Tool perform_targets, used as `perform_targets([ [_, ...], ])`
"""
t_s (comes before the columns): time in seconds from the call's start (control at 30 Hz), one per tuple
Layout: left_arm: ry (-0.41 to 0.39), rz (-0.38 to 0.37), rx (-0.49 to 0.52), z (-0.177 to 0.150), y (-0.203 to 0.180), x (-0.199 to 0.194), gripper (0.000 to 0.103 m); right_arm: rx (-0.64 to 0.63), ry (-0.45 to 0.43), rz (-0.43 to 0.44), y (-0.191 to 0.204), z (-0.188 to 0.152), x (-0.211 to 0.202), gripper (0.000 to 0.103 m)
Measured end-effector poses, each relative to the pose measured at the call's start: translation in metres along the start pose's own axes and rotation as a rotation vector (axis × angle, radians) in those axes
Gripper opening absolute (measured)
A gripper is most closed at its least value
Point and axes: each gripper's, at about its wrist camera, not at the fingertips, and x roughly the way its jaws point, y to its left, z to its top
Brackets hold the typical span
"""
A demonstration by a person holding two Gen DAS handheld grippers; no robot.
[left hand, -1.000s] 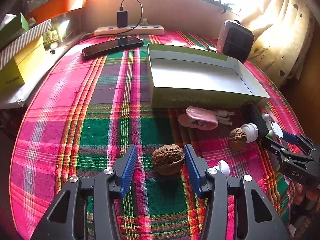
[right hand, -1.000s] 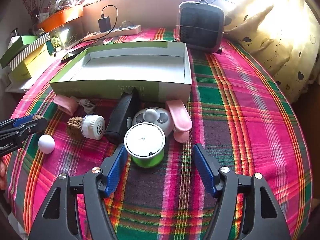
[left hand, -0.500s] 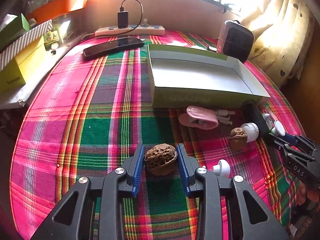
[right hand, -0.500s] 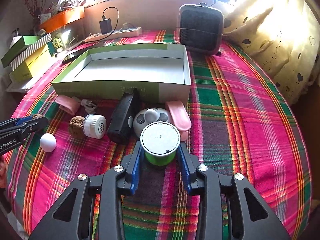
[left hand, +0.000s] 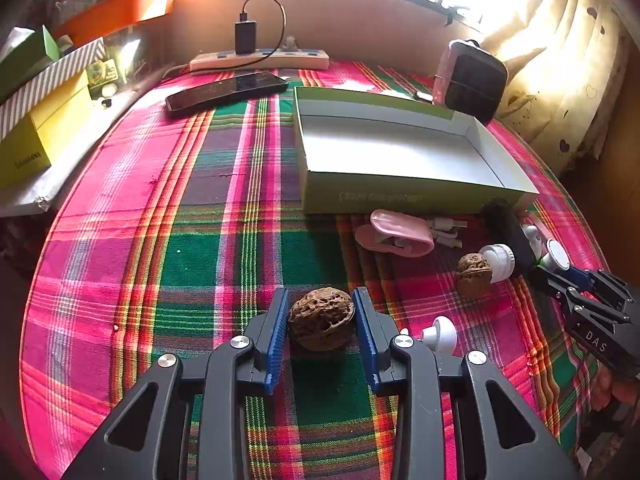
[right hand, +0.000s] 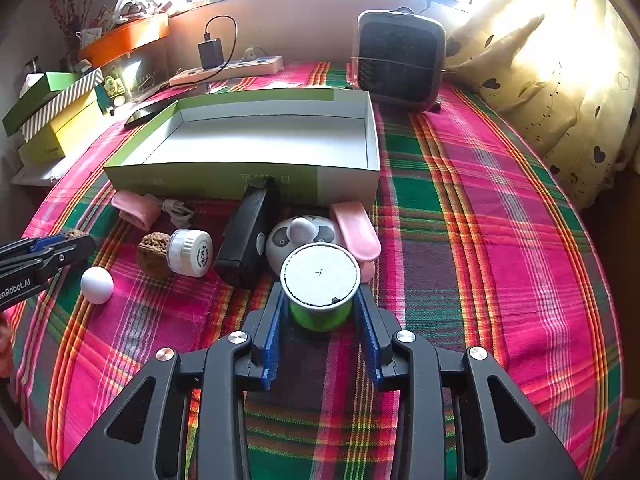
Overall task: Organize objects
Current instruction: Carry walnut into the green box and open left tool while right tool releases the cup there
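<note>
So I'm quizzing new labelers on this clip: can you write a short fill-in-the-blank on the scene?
1. The left gripper is shut on a ____.
2. The right gripper grips a green container with a ____ lid.
3. The green box holds ____.

Missing words: walnut; white; nothing

I log a tablecloth [right hand: 460, 208] plaid in pink, green and purple with orange and yellow lines. Open box [right hand: 224, 178]: green outside, pale grey inside. Walnut [left hand: 321, 318]: brown, wrinkled. Small tub [right hand: 320, 280]: bright green with a white lid. Pads [right hand: 274, 334] on my grippers: blue, on black frames. Ball [right hand: 97, 285]: white. Panda toy [right hand: 308, 234]: white with black patches. Curtain [right hand: 560, 80]: cream, scattered dark hearts. Heater [right hand: 400, 62]: black grille.
</note>
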Motion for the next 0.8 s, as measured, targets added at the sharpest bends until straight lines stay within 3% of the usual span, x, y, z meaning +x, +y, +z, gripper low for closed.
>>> perform_targets([
  [0.8,-0.064,-0.025,0.042,0.029,-0.018,-0.025,0.03,-0.009,-0.078,0.028,0.005,0.019,-0.027,0.035],
])
